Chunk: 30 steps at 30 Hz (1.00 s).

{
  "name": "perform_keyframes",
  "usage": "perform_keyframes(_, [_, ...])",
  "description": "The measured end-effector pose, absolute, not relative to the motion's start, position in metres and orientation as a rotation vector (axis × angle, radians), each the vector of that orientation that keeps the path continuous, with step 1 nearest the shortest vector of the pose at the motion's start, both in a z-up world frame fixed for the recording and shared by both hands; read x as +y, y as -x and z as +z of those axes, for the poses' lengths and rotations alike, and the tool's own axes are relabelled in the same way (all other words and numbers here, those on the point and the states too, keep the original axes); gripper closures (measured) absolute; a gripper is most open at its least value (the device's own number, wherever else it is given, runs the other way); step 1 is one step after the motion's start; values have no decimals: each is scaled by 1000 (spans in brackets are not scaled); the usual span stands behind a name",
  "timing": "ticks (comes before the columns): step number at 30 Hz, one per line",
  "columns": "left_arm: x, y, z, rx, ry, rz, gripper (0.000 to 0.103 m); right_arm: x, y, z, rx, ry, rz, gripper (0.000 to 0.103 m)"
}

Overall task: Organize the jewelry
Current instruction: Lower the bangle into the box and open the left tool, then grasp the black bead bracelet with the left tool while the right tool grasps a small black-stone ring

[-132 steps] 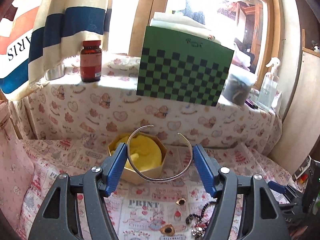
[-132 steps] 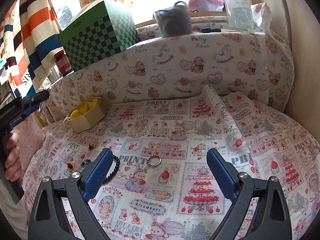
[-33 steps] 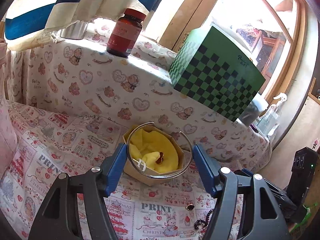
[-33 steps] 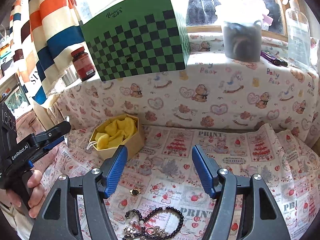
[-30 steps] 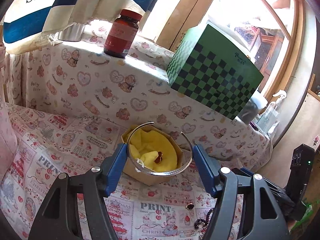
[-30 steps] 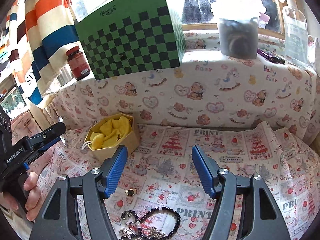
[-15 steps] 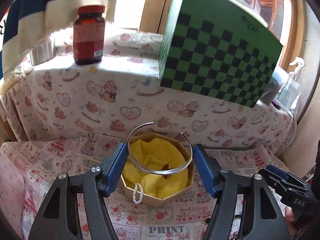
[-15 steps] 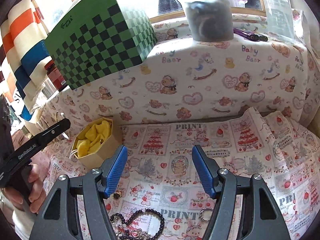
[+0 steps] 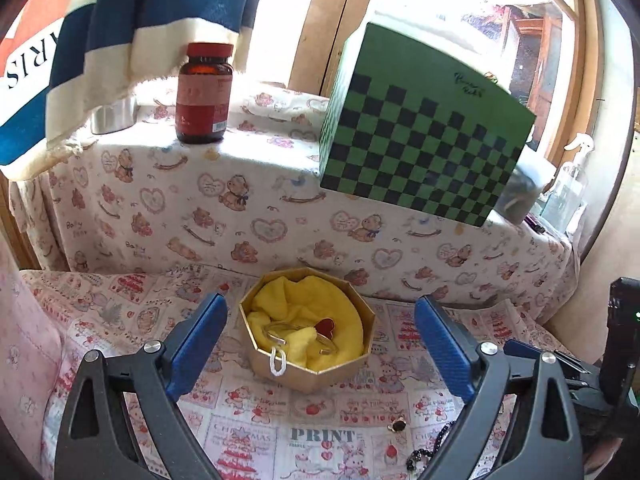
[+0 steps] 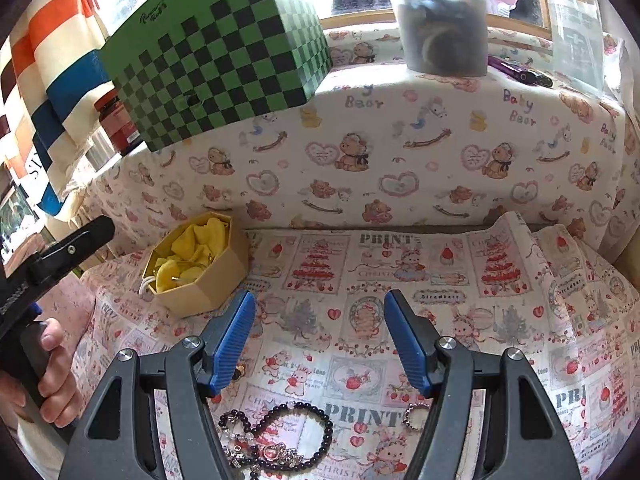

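Observation:
A gold octagonal box (image 9: 308, 372) lined with yellow cloth stands on the printed cloth; it also shows in the right wrist view (image 10: 200, 284). A silver open bangle (image 9: 296, 334) lies inside it beside a red heart piece (image 9: 326, 326). My left gripper (image 9: 320, 344) is open and empty, just in front of and above the box. My right gripper (image 10: 320, 334) is open and empty over the cloth, right of the box. A black bead bracelet (image 10: 296, 436), a small ring (image 10: 414, 416) and a gold ring (image 9: 398, 425) lie on the cloth.
A raised ledge behind holds a green checkered box (image 9: 420, 128), a brown pill bottle (image 9: 204, 92), a grey container (image 10: 444, 28) and a spray bottle (image 9: 568, 188). A striped cloth (image 9: 120, 32) hangs at the left. The left gripper's body shows at the left of the right wrist view (image 10: 48, 264).
My left gripper opened and let go of the silver bangle, which now lies in the box. My right gripper moved closer to the cloth near the bead bracelet.

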<state>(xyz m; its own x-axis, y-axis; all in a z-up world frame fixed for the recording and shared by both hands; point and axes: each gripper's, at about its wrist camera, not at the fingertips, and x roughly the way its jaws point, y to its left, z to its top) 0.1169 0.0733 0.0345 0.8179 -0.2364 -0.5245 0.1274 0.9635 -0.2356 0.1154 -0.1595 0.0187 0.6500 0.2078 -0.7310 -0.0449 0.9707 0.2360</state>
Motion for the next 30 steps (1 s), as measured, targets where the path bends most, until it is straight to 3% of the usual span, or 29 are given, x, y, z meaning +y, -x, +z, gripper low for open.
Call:
perform_keyframes(7, [77,-92,38,547,197,-166,9,-111,-111,2,995,-36,307,34])
perform_keyframes(10, [81,-89,38,541,178,-114,9,-93,-108,-9,1010,3,341,55])
perform_keyframes(13, [87,-90,34,560,183,-74,9,-83,-109,-18,1035,7,379,66])
perform_keyframes(21, [81,-92,26,583,158,-47,9,-74,-111,-27,1041,-26,420,78])
perform_keyframes(25, [77,-91,26,582,137,-43,9,-66,-114,-35,1047,19,397,92])
perform_keyframes(30, [77,-89,27,596,158,-76,9,-79,-113,-21,974,32,291,93])
